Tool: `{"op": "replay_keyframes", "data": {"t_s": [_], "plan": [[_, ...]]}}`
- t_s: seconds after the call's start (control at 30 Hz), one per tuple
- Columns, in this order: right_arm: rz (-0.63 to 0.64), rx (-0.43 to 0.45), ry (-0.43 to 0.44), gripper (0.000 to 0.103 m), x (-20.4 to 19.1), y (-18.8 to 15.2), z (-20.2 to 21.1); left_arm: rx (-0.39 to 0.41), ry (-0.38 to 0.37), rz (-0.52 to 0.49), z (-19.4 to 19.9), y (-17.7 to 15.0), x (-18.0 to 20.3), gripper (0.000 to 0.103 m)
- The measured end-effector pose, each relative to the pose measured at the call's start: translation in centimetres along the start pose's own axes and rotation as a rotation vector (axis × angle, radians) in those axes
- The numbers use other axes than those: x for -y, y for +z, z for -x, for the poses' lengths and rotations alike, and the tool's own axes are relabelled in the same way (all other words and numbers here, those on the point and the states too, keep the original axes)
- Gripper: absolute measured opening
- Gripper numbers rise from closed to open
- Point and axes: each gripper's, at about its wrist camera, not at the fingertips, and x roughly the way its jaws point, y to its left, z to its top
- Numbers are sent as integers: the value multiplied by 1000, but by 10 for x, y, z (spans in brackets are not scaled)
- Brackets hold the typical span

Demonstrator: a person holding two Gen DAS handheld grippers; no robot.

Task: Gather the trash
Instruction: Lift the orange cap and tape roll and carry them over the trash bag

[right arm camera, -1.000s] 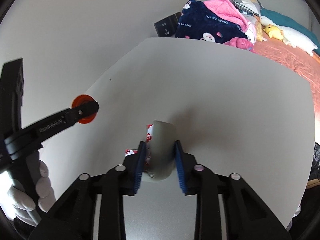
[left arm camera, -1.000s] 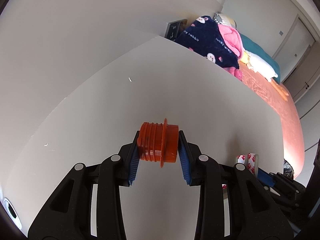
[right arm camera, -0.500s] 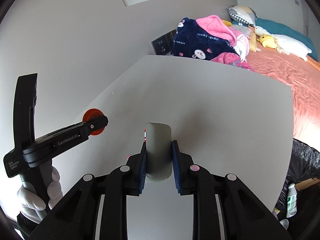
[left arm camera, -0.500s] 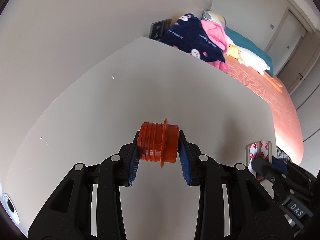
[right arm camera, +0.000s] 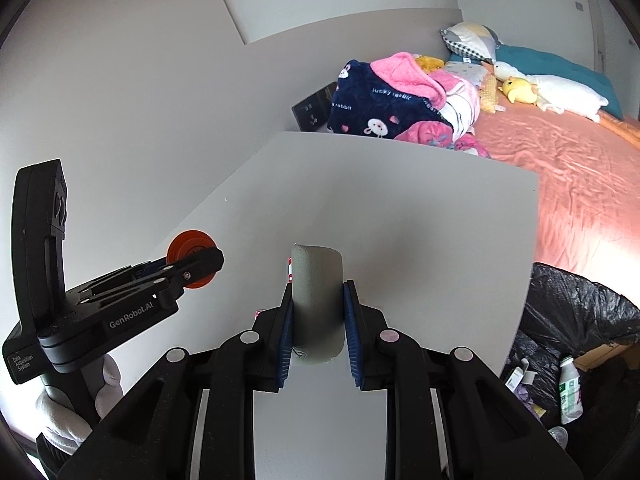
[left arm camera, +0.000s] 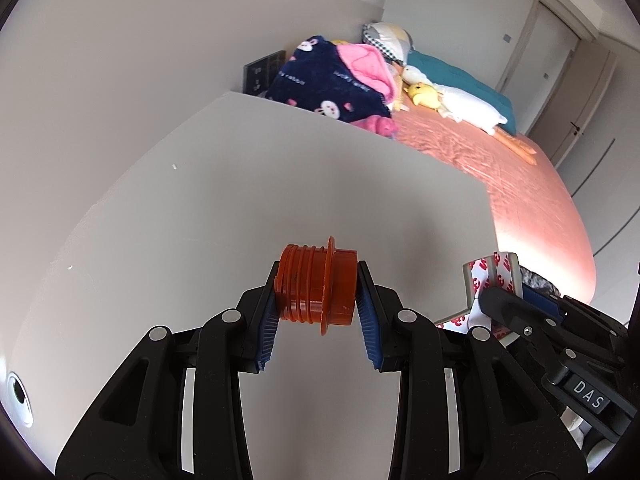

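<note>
Orange threaded plastic cap (left arm camera: 316, 290), one only, sits clamped between the left gripper (left arm camera: 317, 300)'s blue pads above the white table (left arm camera: 200, 216). Since a second ago more bed (left arm camera: 520, 184) shows. From the right wrist: one grey roll (right arm camera: 317, 300) is pinched in the right gripper (right arm camera: 318, 320); one black-lined bin (right arm camera: 572, 320) has newly appeared at right.

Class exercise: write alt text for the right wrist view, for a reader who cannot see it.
The right gripper clamps a grey strip of packaging above a white table. At left, the left gripper holds an orange threaded cap; a black trash bag sits at right beside a bed.
</note>
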Motion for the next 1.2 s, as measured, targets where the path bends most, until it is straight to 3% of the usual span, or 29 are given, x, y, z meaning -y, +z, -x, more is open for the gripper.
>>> {"op": "replay_keyframes", "data": {"t_s": [1.2], "plan": [[-123,125,-118,24,96,-49,123,-21,-158,-180,13,-39,153,35]]}}
